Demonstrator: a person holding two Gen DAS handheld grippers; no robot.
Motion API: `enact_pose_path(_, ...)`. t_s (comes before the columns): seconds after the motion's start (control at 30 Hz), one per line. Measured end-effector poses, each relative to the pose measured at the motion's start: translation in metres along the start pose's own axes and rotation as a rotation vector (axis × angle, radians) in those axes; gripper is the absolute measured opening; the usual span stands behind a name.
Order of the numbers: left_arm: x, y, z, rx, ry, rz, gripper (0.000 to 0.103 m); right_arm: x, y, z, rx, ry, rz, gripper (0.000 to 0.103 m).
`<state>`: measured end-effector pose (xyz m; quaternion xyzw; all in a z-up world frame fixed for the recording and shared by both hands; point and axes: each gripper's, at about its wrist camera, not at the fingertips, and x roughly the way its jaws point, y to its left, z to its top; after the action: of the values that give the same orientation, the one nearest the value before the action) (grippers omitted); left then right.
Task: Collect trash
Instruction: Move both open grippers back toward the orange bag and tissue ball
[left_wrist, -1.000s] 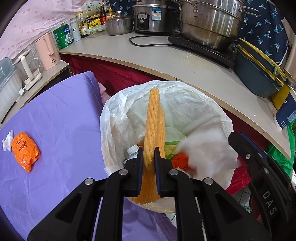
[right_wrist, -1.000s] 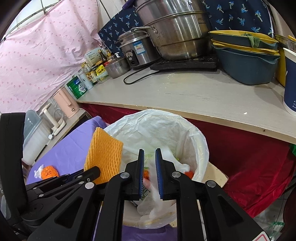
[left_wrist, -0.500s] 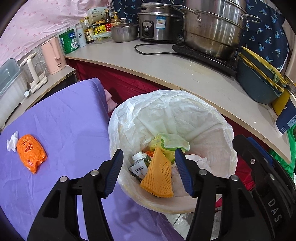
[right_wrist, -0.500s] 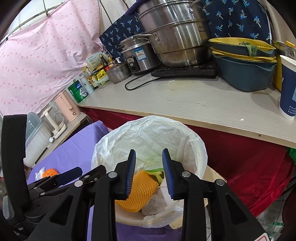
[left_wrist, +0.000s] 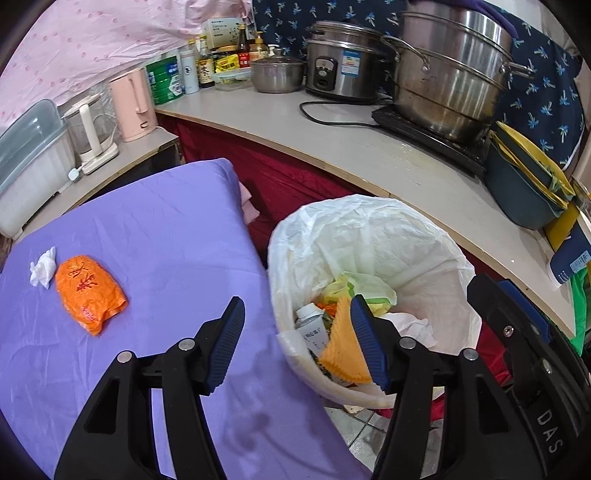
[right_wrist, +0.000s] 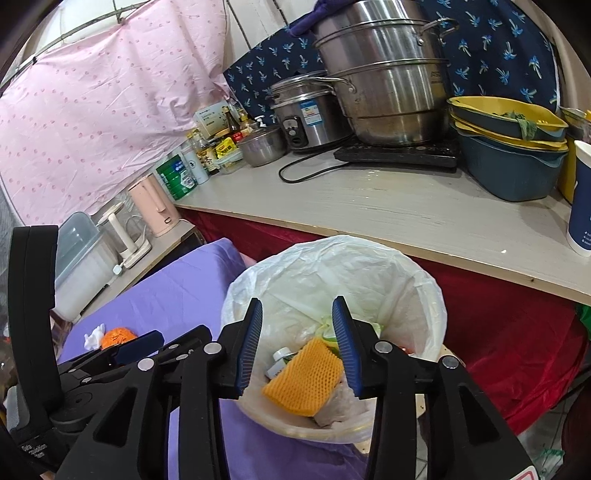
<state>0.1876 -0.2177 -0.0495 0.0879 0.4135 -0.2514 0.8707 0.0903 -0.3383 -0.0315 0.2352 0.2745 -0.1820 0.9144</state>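
Note:
A bin lined with a white bag (left_wrist: 373, 236) (right_wrist: 332, 266) stands beside the purple-covered table (left_wrist: 147, 229). An orange foam net (left_wrist: 343, 347) (right_wrist: 306, 380) lies inside it on other trash, with a small bottle (left_wrist: 314, 328) and white tissue (left_wrist: 410, 326). My left gripper (left_wrist: 297, 343) is open and empty, over the table edge and the bin rim. My right gripper (right_wrist: 297, 343) is open and empty above the bin. An orange wrapper (left_wrist: 88, 291) (right_wrist: 116, 336) and a crumpled white tissue (left_wrist: 42, 267) lie on the purple cloth at the left.
A curved counter (left_wrist: 369, 158) behind the bin holds a large steel steamer pot (left_wrist: 447, 70), a rice cooker (left_wrist: 340, 66), stacked blue-and-yellow basins (left_wrist: 524, 184), bottles and a pink kettle (left_wrist: 131, 105). A red cloth hangs below the counter.
My left gripper opened and dropped the orange foam net into the bin, then shifted left toward the table. My right gripper opened and let the white tissue fall into the bin.

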Motion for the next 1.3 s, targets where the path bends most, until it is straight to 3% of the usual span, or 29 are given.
enact_pose_path(0.47,-0.029,0.079,-0.012,-0.102,-0.026,0.073,0.057,0.002,0.079,-0.022,-0.089,0.040,0.086,0.044)
enact_pose_path(0.67,-0.041,0.130,-0.022,-0.163,-0.037,0.126,0.064,0.010,0.121,-0.037,-0.140,0.073,0.129,0.047)
enact_pose_path(1.1,-0.049,0.249,-0.045,-0.285,-0.016,0.263,0.066,0.058,0.212,-0.077,-0.233,0.188,0.220,0.049)
enact_pose_path(1.3,-0.043,0.299,-0.053,-0.335,0.000,0.317,0.070,0.083,0.248,-0.092,-0.265,0.226,0.245,0.061)
